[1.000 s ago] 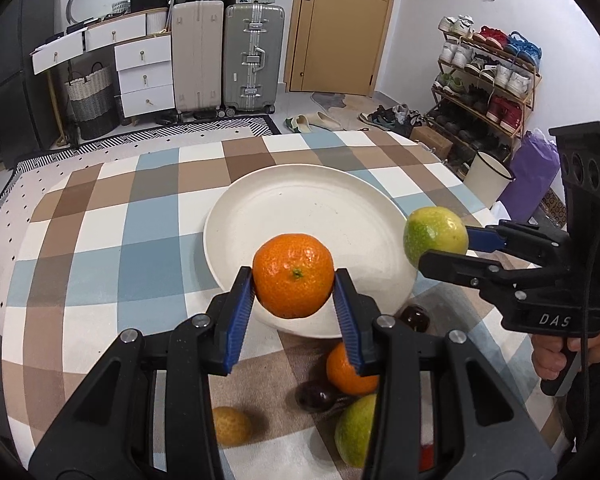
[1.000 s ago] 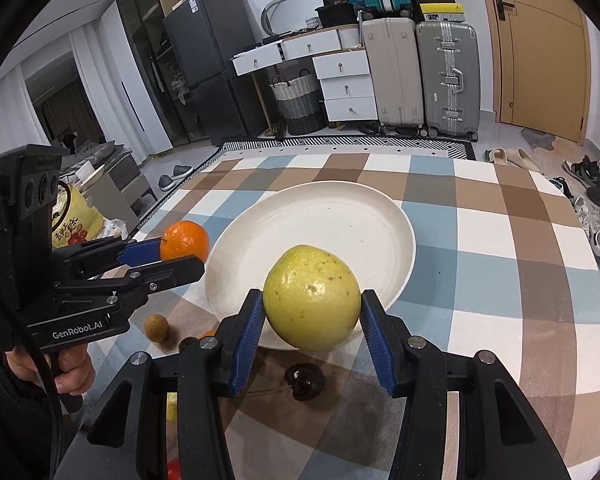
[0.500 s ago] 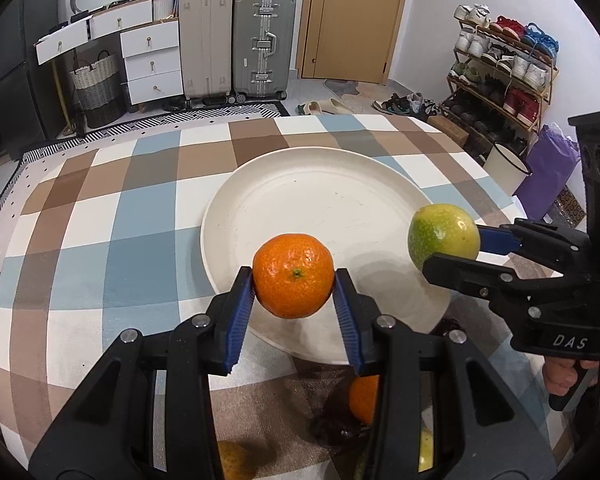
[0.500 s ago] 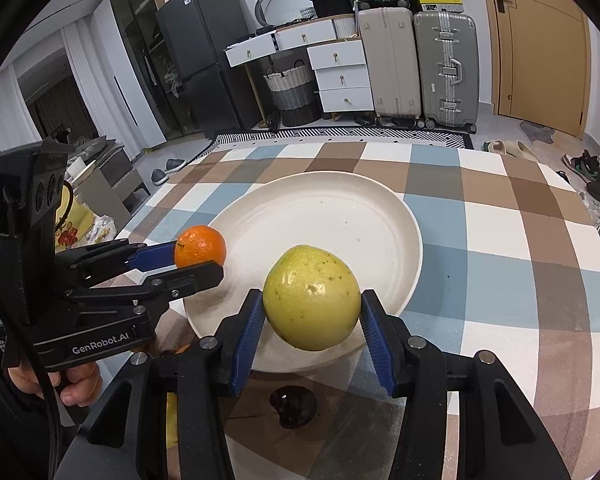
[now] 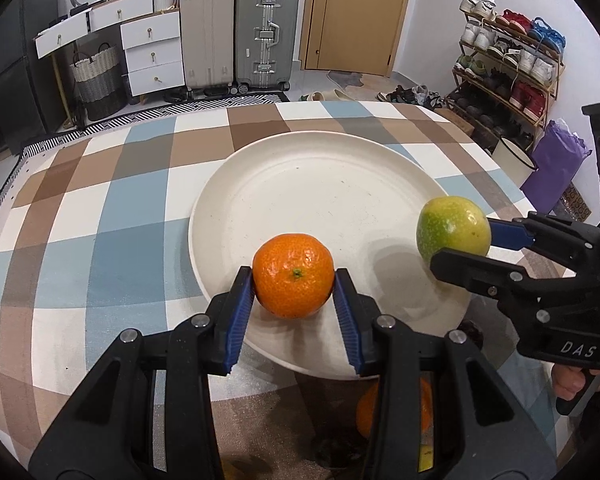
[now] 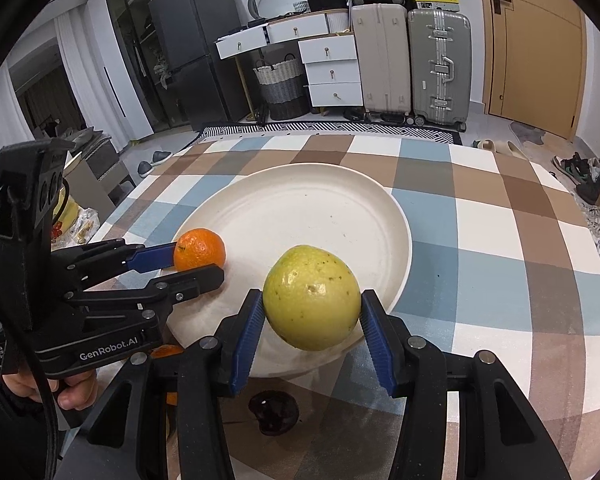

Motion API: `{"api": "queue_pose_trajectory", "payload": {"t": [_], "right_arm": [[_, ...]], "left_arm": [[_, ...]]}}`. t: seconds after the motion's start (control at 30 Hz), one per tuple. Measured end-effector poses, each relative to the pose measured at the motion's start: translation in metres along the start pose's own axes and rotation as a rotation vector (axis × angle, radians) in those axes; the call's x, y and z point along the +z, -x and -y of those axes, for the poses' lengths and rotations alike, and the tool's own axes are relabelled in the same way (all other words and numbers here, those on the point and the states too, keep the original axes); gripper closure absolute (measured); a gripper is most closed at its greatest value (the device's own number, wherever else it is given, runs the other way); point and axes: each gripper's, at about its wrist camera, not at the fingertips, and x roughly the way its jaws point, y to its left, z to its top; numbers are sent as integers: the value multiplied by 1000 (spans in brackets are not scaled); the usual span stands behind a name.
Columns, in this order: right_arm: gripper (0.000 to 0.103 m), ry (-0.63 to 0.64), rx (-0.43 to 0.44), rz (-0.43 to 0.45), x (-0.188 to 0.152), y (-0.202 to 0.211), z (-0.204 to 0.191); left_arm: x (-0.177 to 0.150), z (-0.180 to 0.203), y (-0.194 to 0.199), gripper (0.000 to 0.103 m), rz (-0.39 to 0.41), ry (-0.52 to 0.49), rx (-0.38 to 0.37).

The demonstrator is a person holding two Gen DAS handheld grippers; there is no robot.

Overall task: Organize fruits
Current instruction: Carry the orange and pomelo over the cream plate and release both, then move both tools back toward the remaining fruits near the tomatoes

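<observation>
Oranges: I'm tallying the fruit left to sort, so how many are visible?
2: one orange gripped by the left gripper over the plate, another orange on the table behind it. More may be hidden.

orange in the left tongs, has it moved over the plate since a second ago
Yes. The orange was short of the plate's near rim in the left wrist view; now it hangs further in, over the rim and the plate's inside, still clamped.

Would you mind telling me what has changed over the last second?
Both tools have carried their fruit forward and down over the plate: the left tool with the orange, the right tool with the green-yellow fruit. Both grips are unchanged; nothing released.
</observation>
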Motion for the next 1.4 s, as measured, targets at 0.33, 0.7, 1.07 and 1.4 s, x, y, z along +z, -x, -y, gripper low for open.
{"api": "queue_pose_trajectory", "payload": {"t": [0.33,0.7,1.07,1.4], "right_arm": [[35,5,-46,59,2,33,2],[1,-82,-118,78,-16,75,10],[0,-81,-51,102,-46,105,-3],[0,-64,-18,35,-77,110,-19]], "left_arm": [[3,8,18,23,15,-27,9],[-13,-3,83,1,117,14,50],[-50,-15,153,1,175,49,55],[-101,-17,171,1,119,54,54]]}}
